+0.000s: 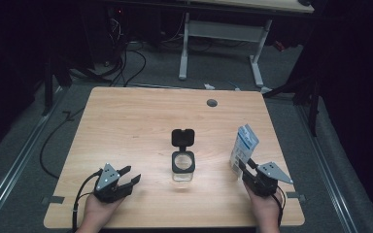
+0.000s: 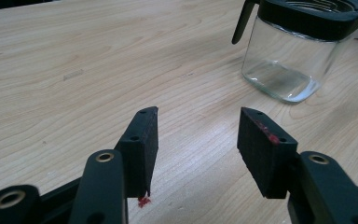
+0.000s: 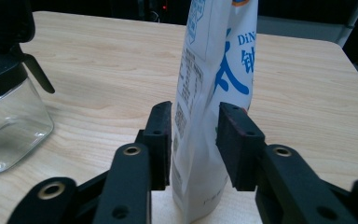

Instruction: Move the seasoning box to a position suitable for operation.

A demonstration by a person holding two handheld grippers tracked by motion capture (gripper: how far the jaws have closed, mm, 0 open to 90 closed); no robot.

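Black right tongs [image 3: 194, 140] sat closest, their two pads pressed on the sides of a white and blue pouch [image 3: 214, 93] that stood upright near the right edge of the tabletop [image 1: 126, 121]. A glass jar [image 1: 183, 166] waited in the middle with its black lid [image 1: 183, 137] flipped open. Over on the other side, the left tongs [image 1: 128, 177] rested low, spread apart with nothing in them. I thought the pouch needed a firm, gentle squeeze and a slow lift, kept straight, so it would not bend or slip on its way to the jar.
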